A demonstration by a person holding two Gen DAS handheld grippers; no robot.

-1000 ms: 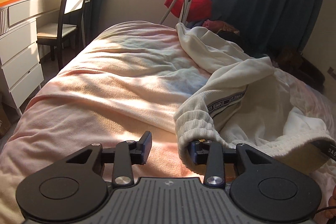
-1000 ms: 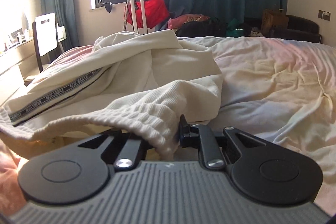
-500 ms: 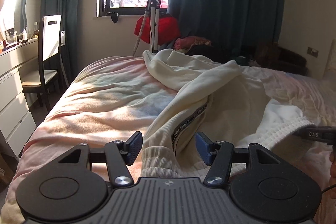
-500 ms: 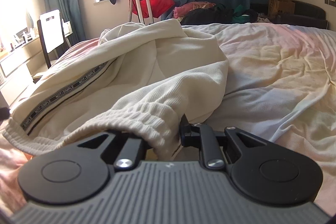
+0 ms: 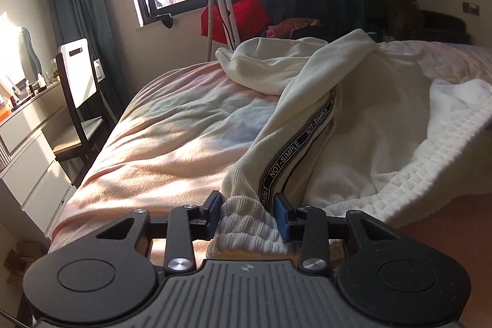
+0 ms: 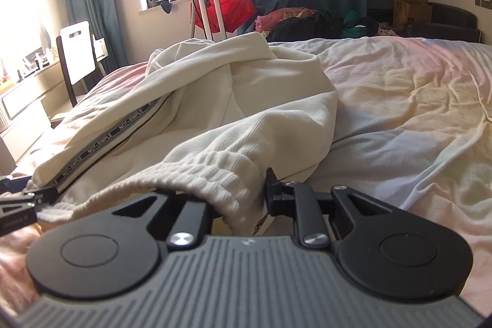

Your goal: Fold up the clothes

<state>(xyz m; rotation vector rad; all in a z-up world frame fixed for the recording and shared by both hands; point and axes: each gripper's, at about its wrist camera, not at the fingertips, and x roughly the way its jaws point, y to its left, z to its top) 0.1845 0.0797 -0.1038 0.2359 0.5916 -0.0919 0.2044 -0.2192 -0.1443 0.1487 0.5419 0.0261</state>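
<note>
Cream trousers (image 5: 353, 125) sprawl across the bed (image 5: 172, 143), far end hidden behind folds; left gripper (image 5: 249, 212) jaws closing on the waistband corner; right gripper (image 6: 246, 192) jaws opening, left finger buried under waistband; chair (image 6: 77, 57) at ten o'clock.

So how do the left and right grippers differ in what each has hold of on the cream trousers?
The left gripper is closing on the waistband end beside the black NOT-SIMPLE stripe, both blue pads showing; the right gripper has a plain stretch of waistband, jaws easing open. Cloth drapes over the right gripper's left finger, hiding it; both left gripper fingers are visible. Both hold the ribbed waistband of the cream trousers over the bed.
</note>
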